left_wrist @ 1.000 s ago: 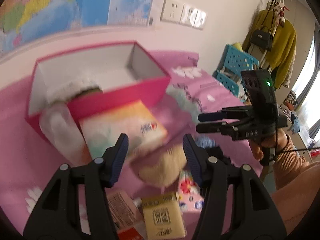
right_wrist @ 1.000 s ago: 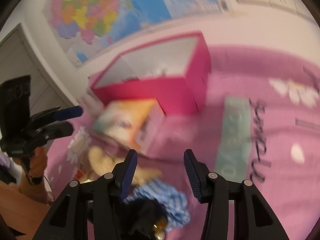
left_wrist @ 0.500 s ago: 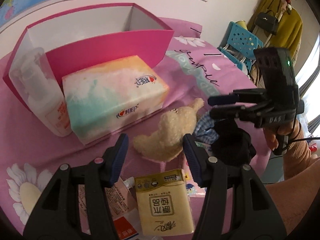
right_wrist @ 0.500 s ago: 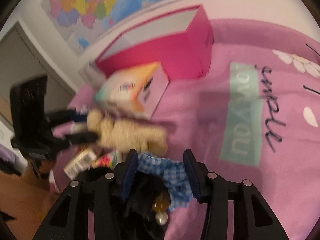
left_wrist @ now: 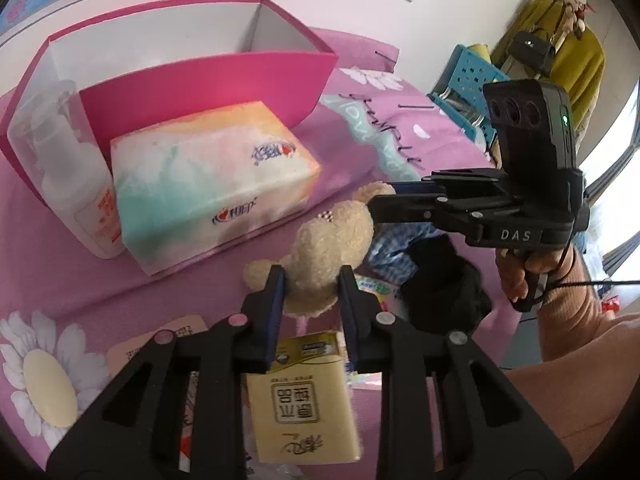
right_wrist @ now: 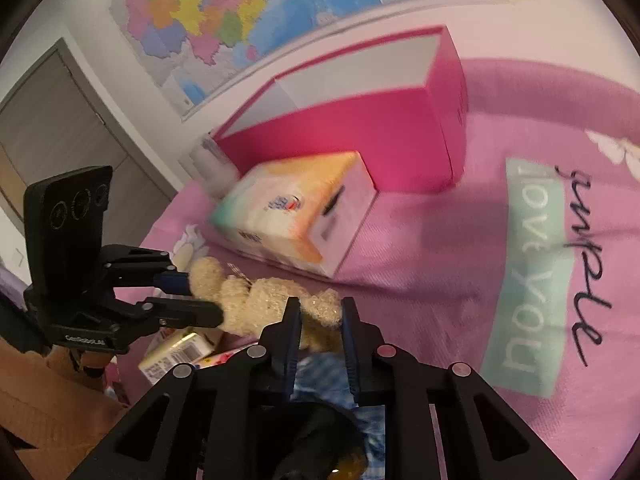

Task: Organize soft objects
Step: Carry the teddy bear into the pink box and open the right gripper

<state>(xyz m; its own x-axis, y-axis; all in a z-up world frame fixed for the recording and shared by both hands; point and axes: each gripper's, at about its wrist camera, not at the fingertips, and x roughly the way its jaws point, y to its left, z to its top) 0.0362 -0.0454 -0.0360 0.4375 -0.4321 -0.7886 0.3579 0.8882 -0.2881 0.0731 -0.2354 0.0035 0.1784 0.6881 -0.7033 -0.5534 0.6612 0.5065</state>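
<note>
While both sets of jaws are closing on the plush bear, the left gripper and right gripper should pinch opposite ends evenly and lift together toward the pink box. The bear lies on the pink bed cover beside the tissue pack, its long axis running between the grippers.
</note>
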